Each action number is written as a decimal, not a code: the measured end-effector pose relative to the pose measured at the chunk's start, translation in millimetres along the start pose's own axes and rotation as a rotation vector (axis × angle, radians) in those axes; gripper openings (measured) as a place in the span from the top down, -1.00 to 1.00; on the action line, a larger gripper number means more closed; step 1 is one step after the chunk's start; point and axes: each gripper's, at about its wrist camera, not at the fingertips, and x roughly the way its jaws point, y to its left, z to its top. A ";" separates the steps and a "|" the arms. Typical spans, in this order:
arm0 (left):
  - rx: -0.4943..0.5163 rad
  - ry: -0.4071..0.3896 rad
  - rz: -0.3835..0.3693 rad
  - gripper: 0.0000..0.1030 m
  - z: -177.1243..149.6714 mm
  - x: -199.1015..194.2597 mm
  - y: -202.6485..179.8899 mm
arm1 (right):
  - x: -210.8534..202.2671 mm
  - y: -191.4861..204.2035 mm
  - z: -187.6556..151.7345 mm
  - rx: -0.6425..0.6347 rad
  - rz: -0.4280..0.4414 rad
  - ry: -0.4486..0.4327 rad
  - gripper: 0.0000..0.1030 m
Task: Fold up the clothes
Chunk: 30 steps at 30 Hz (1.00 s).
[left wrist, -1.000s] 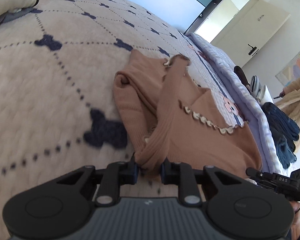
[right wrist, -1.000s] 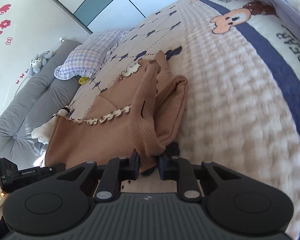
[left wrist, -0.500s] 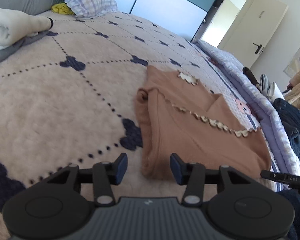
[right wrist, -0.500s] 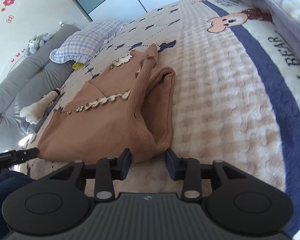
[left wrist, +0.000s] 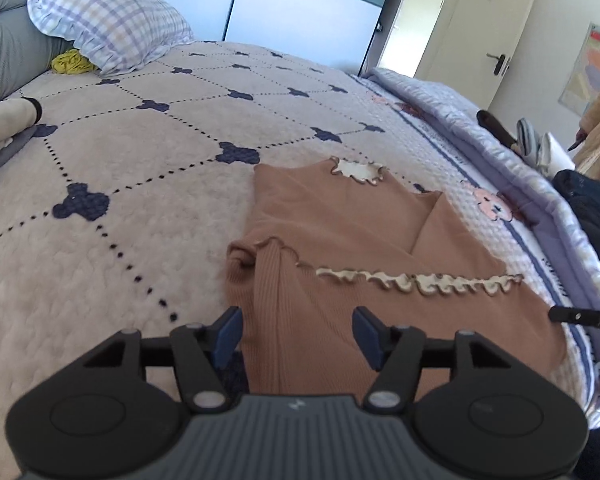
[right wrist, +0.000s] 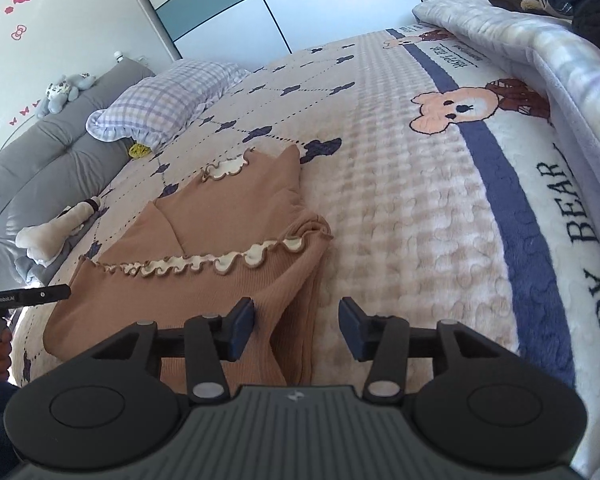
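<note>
A brown ribbed top (left wrist: 356, 240) with cream ruffled trim lies folded on the bed, its sleeves laid across the body. In the left wrist view my left gripper (left wrist: 297, 336) hovers over the top's near edge, jaws still opening, and the pads stand clear of the cloth. The same top (right wrist: 236, 240) shows in the right wrist view, where my right gripper (right wrist: 297, 329) hangs above its near right edge, jaws also opening. Neither gripper holds the fabric. The other gripper's tip (left wrist: 580, 316) pokes in at the right of the left view.
The beige quilted bedspread (left wrist: 140, 184) with navy marks spreads left; a checked pillow (left wrist: 112, 28) and grey headboard sit at the back. A folded lilac blanket (right wrist: 556, 64) and dark clothes (left wrist: 596, 208) lie at the bed's right side. A white plush toy (right wrist: 56, 232) rests near the headboard.
Both grippers let go of the top's edge, opened and drew back and up. The lifted fold dropped and the top now lies flat.
</note>
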 end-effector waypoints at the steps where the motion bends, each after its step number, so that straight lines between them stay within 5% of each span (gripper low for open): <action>1: 0.001 0.007 0.013 -0.13 1.6 5.2 -0.1 | 4.7 -1.4 3.7 0.003 -0.002 0.001 0.03; 6: -0.001 0.018 0.041 0.53 3.1 19.8 1.9 | 31.1 -0.3 14.3 -0.029 -0.005 0.031 0.09; 9: -0.007 -0.002 0.036 0.79 1.5 19.0 3.3 | 43.7 7.0 14.6 -0.082 -0.036 0.042 0.65; 20: -0.048 -0.094 0.043 0.82 25.5 15.1 13.4 | 48.6 28.1 28.9 -0.202 -0.136 -0.079 0.81; 30: -0.006 -0.174 0.091 0.82 106.8 60.7 16.4 | 98.3 30.1 96.9 -0.264 -0.194 -0.133 0.82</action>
